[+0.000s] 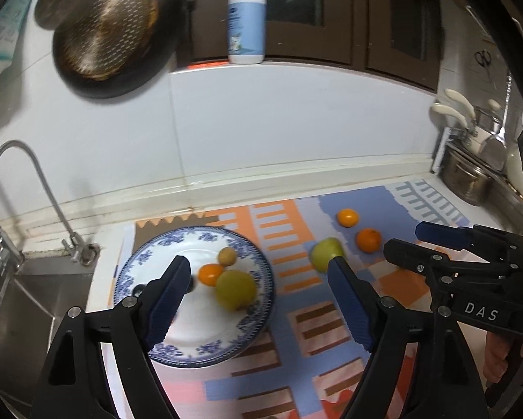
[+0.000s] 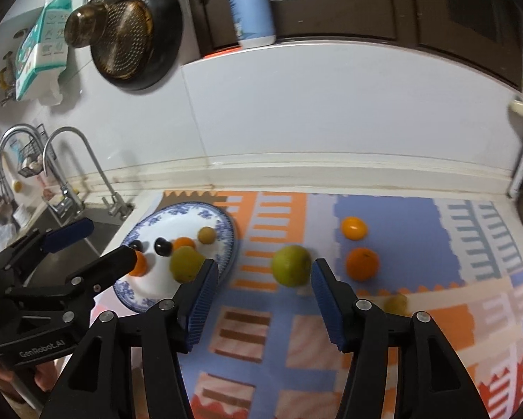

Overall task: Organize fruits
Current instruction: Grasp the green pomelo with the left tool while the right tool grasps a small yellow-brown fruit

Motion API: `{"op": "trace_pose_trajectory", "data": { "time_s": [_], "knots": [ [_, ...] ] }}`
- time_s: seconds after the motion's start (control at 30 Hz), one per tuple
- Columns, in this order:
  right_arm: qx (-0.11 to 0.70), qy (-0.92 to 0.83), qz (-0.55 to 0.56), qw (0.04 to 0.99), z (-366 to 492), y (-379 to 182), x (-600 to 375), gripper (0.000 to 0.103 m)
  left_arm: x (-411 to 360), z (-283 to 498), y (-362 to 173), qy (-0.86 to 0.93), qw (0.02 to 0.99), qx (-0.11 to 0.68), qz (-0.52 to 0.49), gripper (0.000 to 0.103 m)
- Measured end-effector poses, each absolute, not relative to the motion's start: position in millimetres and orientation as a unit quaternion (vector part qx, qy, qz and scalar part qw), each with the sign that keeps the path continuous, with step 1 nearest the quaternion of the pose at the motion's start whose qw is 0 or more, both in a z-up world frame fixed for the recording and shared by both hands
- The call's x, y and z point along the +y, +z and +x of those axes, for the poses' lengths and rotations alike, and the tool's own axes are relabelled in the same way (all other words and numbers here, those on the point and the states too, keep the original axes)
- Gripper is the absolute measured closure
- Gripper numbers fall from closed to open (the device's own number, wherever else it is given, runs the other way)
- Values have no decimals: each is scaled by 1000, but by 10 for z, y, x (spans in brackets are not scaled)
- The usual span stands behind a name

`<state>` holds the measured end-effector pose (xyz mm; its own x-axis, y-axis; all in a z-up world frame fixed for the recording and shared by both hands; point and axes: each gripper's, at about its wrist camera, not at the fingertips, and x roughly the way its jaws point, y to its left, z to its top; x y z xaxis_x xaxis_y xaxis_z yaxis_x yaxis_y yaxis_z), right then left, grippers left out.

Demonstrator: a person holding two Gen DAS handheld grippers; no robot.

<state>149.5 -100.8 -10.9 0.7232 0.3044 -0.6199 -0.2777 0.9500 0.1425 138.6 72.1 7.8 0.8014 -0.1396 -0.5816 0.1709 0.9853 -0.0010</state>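
Observation:
A blue-and-white plate (image 1: 149, 255) (image 2: 177, 211) sits on the patterned mat near the sink. It holds a green fruit (image 1: 235, 289) (image 2: 186, 263), oranges (image 1: 209, 274) (image 2: 183, 242), a small yellow-brown fruit (image 1: 227, 256) (image 2: 206, 235) and dark plums (image 2: 163, 246). On the mat lie a green fruit (image 1: 324, 253) (image 2: 291, 265), two oranges (image 1: 347, 217) (image 1: 368, 240) (image 2: 354, 227) (image 2: 362, 263) and a small yellowish fruit (image 2: 396, 303). My left gripper (image 1: 258, 296) (image 2: 99, 244) is open above the plate. My right gripper (image 2: 261, 300) (image 1: 404, 241) is open just before the loose green fruit.
A steel sink (image 1: 27, 300) with a tap (image 1: 34, 174) lies left of the plate. Pans (image 1: 111, 31) hang on the wall. A pump bottle (image 1: 246, 21) stands on the ledge. A pot and utensil rack (image 1: 471, 171) stand at the right.

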Motion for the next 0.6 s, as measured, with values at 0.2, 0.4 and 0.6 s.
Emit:
{"op": "trace_pose_trajectory", "data": {
  "time_s": [0.2, 0.4, 0.6],
  "knots": [
    [337, 126, 34, 932, 1418, -116, -1274, 47, 496, 1441, 79, -108, 946, 302, 35, 21],
    [341, 96, 41, 934, 1384, -152, -1491, 47, 306, 1545, 8, -129, 940, 312, 44, 21],
    [353, 64, 49, 932, 1412, -260, -1648, 47, 180, 1647, -150, -149, 931, 330, 51, 21]
  ]
}}
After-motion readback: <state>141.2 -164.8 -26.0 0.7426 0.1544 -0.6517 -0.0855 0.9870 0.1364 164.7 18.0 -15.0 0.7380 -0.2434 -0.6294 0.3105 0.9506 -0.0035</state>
